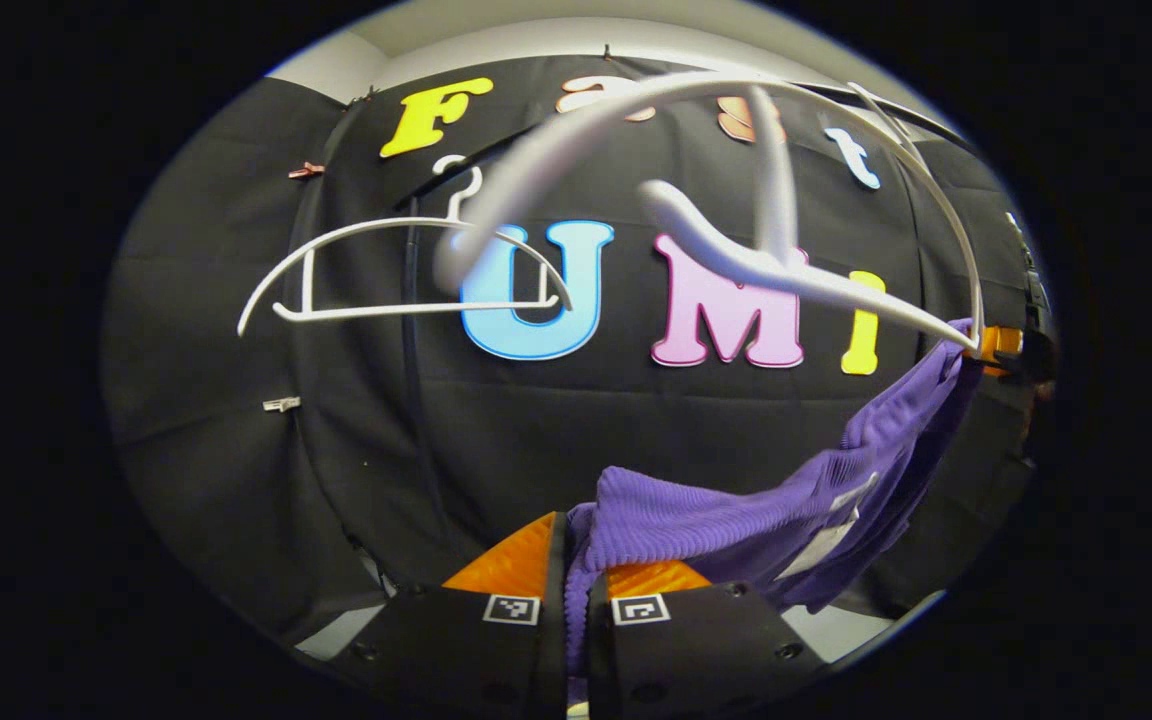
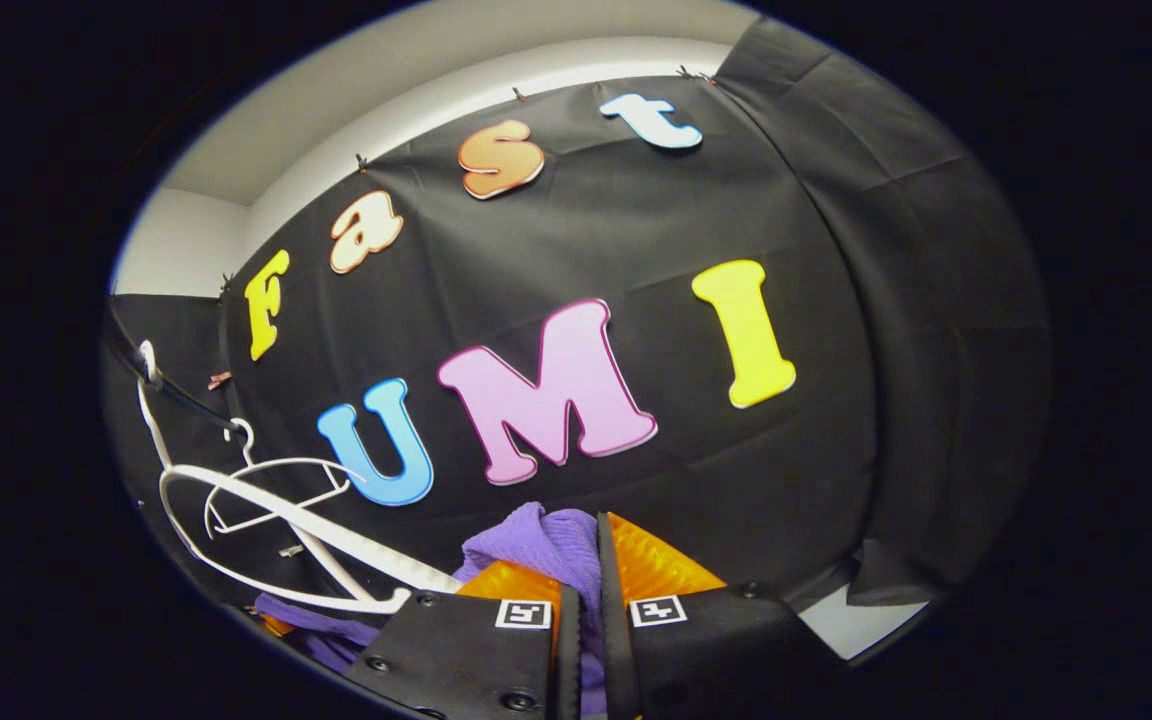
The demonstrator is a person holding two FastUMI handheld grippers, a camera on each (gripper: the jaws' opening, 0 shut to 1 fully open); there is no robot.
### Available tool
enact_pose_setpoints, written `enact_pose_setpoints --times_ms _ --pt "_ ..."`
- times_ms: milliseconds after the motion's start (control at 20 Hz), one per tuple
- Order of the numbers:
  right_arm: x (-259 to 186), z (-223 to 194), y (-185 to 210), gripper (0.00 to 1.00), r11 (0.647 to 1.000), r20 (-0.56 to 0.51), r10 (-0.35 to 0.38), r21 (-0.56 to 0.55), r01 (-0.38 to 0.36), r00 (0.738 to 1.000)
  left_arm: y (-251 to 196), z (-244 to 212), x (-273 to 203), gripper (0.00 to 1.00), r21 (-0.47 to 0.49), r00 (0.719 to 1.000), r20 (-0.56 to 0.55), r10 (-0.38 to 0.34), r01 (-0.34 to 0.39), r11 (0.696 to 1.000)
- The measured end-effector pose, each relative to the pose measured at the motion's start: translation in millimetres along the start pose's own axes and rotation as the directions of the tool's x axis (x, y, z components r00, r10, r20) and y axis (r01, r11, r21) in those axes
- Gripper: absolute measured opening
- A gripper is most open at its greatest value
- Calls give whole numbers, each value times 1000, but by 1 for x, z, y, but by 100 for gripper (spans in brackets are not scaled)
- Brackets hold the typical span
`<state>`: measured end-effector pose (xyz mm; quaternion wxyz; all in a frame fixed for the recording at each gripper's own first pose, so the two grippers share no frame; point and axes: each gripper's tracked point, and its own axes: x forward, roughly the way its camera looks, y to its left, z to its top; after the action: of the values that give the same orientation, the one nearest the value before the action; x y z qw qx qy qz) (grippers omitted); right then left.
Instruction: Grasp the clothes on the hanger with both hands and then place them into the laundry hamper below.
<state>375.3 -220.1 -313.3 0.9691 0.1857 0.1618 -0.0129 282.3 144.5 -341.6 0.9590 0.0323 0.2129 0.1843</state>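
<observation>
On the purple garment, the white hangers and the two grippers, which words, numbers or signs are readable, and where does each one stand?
No readable text.
White tag on the purple ribbed garment: too blurred to read.
Square black-and-white markers on the left gripper: patterns, no words.
Square markers on the right gripper: the same.
White plastic hanger: no marking visible.

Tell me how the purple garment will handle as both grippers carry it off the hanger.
The purple garment is probably floppy: it sags in a drape from the left gripper towards the other. Its ribbed knit bunches between the right gripper fingers, so it likely grips well. It may snag on the white hanger, whose arm tip lies against the cloth.
</observation>
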Motion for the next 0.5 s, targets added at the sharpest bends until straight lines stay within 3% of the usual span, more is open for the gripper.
enact_pose_setpoints --times_ms 250,500 --pt "-32 -66 4 14 1000 -155 17 10 -16 988 -43 -34 -17 12 -69 992 -90 -88 81 994" --pt "-54 -97 44 14 992 -241 119 -4 -123 963 -61 -45 -29 12 -108 984 -125 -128 115 987"
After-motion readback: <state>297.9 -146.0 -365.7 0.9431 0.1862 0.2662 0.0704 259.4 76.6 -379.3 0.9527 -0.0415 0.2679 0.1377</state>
